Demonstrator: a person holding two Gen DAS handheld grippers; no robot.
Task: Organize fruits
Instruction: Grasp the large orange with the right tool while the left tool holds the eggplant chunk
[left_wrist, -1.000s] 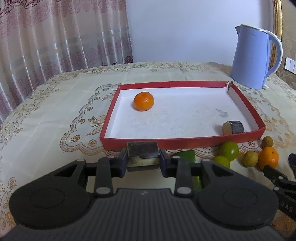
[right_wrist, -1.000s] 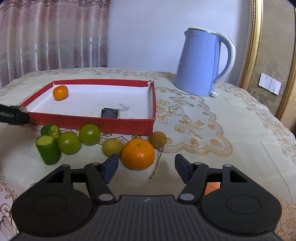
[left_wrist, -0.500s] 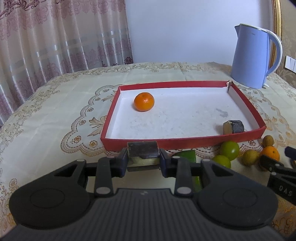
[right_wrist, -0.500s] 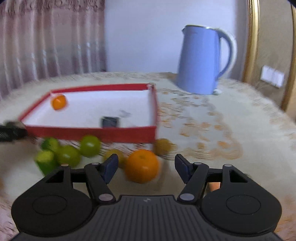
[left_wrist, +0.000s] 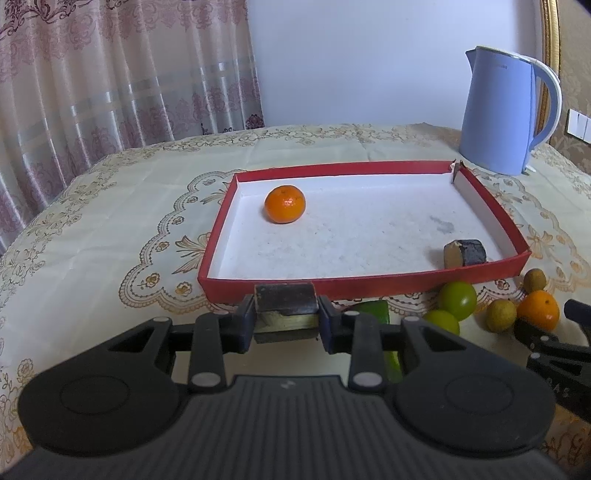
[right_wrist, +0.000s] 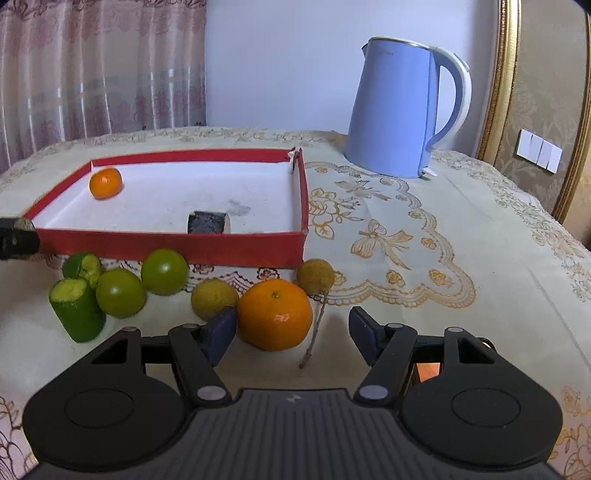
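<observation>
An orange lies on the tablecloth between the wide-open jaws of the right gripper, just outside the red tray's near edge, with limes beside it. The left gripper clamps a dark block at that edge. A blue kettle stands beyond the tray's far corner, before curtains.

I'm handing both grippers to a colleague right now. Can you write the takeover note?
Left gripper: shut on a dark cut piece, just short of the red tray's near wall.
Right gripper: open, its fingers on either side of the large orange on the tablecloth, not closed.
Done: one orange and one dark cut piece lie in the tray.
Left: the held piece, the large orange, two green fruits, two green cut pieces, two small yellowish fruits, all in front of the tray.
</observation>
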